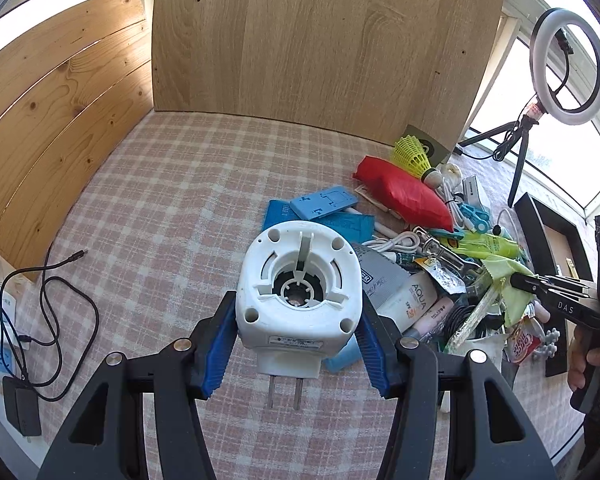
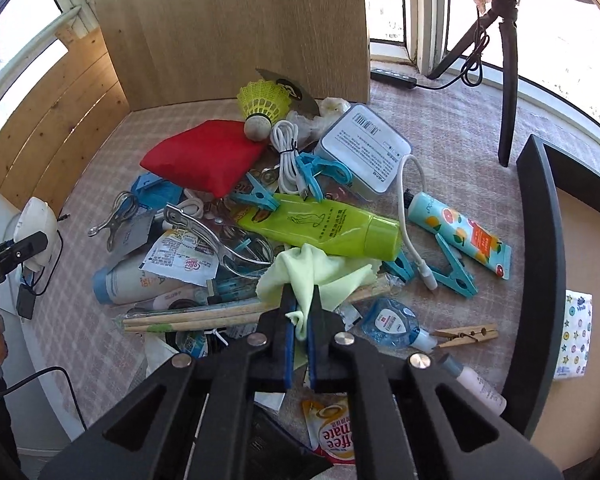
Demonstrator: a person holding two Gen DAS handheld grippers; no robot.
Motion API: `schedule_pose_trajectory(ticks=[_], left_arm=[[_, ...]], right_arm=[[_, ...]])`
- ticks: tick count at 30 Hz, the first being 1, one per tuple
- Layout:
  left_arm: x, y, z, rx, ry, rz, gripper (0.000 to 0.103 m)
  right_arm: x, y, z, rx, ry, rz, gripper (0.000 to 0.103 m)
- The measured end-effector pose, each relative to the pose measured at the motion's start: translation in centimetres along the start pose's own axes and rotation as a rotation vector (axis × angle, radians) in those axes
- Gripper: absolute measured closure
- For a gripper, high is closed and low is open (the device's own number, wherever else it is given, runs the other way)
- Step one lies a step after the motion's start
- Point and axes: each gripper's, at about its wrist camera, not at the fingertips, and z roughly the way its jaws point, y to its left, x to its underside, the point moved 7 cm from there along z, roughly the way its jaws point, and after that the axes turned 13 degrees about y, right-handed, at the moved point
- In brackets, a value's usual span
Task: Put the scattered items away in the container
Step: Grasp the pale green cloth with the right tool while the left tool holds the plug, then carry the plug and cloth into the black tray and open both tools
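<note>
Checked tablecloth [image 1: 160, 200] (cluttered) — wood panels [image 1: 320, 40], windows [image 2: 580, 40]

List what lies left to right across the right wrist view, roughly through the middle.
Red pouch → green tube → fruit-print tube → black container.

Ahead of me a checked cloth [image 1: 180, 200] over the bench, wood panel [image 1: 320, 40] upright behind — ring light [image 1: 568, 66] on tripod, black cable [image 1: 60, 292] coiled left.
</note>
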Motion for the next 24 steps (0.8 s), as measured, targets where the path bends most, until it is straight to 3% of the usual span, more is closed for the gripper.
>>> schedule_pose_trajectory(ticks=[14,24], left_arm=[[-0.6,-10.0,-4.5,0.084,-0.071,0.141,0.050],[1.2,-23.1,-2.7,0.183,-0.033,0.275,0.050]], right_arm=[[0.6,-4.7,-10.5,-0.065,-0.195,0.088,0.099],[6.8,-15.5,-14.4,0.036,-0.213,0.221,0.099]])
